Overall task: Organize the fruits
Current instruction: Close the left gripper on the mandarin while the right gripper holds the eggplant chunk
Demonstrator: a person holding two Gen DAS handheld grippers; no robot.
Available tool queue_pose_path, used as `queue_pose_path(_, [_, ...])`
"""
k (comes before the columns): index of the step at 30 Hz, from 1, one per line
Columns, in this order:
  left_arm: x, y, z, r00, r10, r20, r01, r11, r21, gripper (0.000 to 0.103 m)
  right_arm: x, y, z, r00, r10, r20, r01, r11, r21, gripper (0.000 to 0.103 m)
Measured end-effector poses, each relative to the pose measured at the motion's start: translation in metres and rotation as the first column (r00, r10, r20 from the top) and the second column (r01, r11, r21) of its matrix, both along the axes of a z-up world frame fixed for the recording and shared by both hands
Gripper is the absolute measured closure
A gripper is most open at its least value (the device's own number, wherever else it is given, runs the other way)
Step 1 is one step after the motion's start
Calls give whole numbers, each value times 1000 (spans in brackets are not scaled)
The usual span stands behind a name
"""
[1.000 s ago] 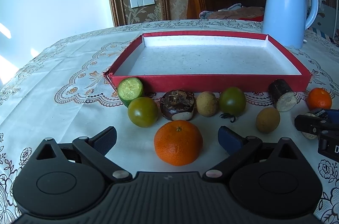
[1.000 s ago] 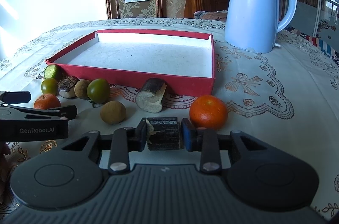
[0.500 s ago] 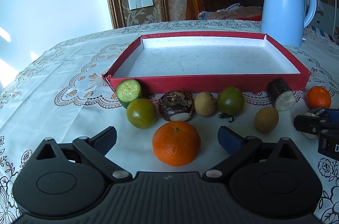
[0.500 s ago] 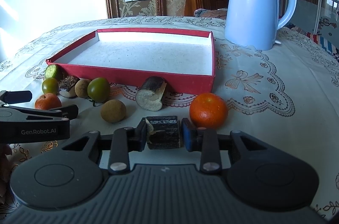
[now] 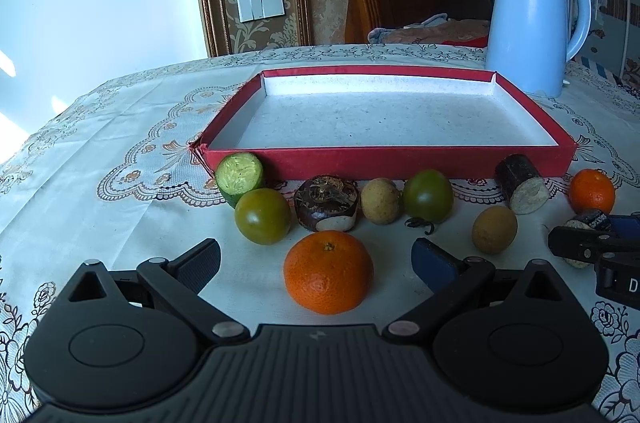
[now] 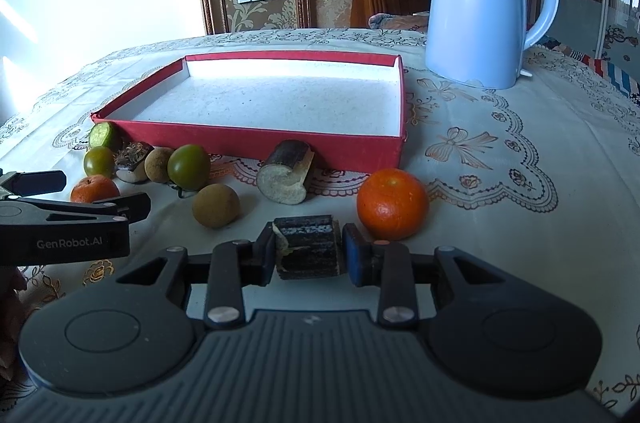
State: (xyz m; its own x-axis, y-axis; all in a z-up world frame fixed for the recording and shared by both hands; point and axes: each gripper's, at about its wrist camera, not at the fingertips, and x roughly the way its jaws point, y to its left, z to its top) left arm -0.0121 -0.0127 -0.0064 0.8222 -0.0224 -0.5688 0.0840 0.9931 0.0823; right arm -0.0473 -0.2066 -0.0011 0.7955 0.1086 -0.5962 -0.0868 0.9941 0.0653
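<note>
Right tool (image 6: 308, 255) is clamped on the dark cane chunk (image 6: 307, 246) low over the counter (image 6: 500, 207) and the left tool (image 5: 316, 261) sits wide open around an orange (image 5: 328, 272), so I'd lift the chunk straight up, clear the red tray (image 6: 256, 140) wall, then set it down inside gently.

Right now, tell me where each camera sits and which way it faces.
Left wrist: on the left claw, facing the red tray across the fruit row; its open fingers flank a near orange; the right claw's tip shows at right.
Right wrist: on the right claw, facing the tray's right corner and kettle; shut on a dark sugarcane piece; the left claw shows at left.
Shared: tray, kettle, fruit row.
</note>
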Motion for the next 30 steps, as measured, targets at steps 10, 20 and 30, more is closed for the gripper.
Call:
queue_pose_path(10, [0, 6, -1, 1000, 18, -11, -18, 1000, -24, 16, -1, -3, -1, 1000, 3, 4, -3, 1000, 26, 70])
queue_pose_path(20, [1, 9, -3, 999, 19, -29, -21, 999, -49, 38, 0, -6, -1, 1000, 3, -2, -3, 999, 54, 69])
queue_pose_path(30, [0, 6, -2, 1000, 5, -14, -5, 999, -39, 59, 0, -4, 0, 1000, -1, -3, 1, 999, 37, 70])
